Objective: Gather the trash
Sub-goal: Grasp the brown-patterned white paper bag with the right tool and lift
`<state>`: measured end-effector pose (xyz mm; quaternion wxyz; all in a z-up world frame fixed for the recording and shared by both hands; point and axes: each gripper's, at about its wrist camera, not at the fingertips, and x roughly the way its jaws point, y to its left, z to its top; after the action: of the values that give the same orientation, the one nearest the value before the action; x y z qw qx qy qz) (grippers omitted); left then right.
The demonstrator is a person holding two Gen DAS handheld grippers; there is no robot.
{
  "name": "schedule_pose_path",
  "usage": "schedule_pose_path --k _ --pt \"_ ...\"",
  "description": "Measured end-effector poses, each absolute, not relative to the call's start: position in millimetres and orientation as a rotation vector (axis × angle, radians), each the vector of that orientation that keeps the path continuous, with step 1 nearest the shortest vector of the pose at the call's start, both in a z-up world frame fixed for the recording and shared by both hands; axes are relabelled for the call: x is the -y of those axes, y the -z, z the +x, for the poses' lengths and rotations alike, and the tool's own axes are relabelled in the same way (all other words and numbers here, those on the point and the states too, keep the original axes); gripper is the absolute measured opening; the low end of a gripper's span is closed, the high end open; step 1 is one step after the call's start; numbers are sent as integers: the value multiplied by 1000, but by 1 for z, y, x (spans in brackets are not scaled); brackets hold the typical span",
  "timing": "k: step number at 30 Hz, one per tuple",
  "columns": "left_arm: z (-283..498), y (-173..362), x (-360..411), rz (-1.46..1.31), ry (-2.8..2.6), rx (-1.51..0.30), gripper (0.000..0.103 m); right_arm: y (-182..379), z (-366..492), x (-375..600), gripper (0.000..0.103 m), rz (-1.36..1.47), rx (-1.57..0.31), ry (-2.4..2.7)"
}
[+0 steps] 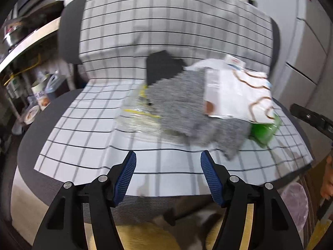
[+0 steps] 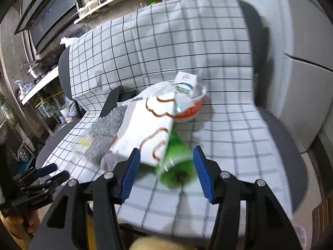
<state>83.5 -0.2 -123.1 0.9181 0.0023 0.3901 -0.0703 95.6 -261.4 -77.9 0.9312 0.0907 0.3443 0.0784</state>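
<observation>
So far, nothing looks collected: we see the whole heap resting on the checked cloth (image 2: 229, 129) that covers the chair seat. The green bottle (image 2: 174, 166) lies at the cloth's near edge, partly under the white printed bag (image 2: 145, 129); beyond it on the cloth sit the orange-rimmed bowl (image 2: 190, 109) with a small carton (image 2: 185, 79), and beside the bag a grey rag (image 1: 183, 108) and clear wrapper (image 1: 137, 114). Our right gripper (image 2: 166, 174) is spread wide, straddling the bottle without pinching it; our left gripper (image 1: 168, 175) is spread too, empty, short of the wrapper. No bin is visible.
</observation>
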Motion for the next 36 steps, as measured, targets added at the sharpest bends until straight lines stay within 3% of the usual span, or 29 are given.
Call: schedule_pose_path --k 4,13,15,17,26,36 --pt "89 130 -13 -14 121 -819 65 90 126 256 39 213 -732 -185" --pt "86 138 -19 -23 119 -839 65 103 144 247 38 256 -779 -202" --pt "84 135 -21 -25 110 -832 65 95 135 238 27 233 -763 -194" --pt "83 131 -23 -26 101 -824 65 88 131 230 2 205 -754 -171" --pt "70 113 -13 1 102 -781 65 10 91 239 2 229 -485 -199" --pt "82 118 40 34 242 -785 65 3 25 289 2 165 -484 -33"
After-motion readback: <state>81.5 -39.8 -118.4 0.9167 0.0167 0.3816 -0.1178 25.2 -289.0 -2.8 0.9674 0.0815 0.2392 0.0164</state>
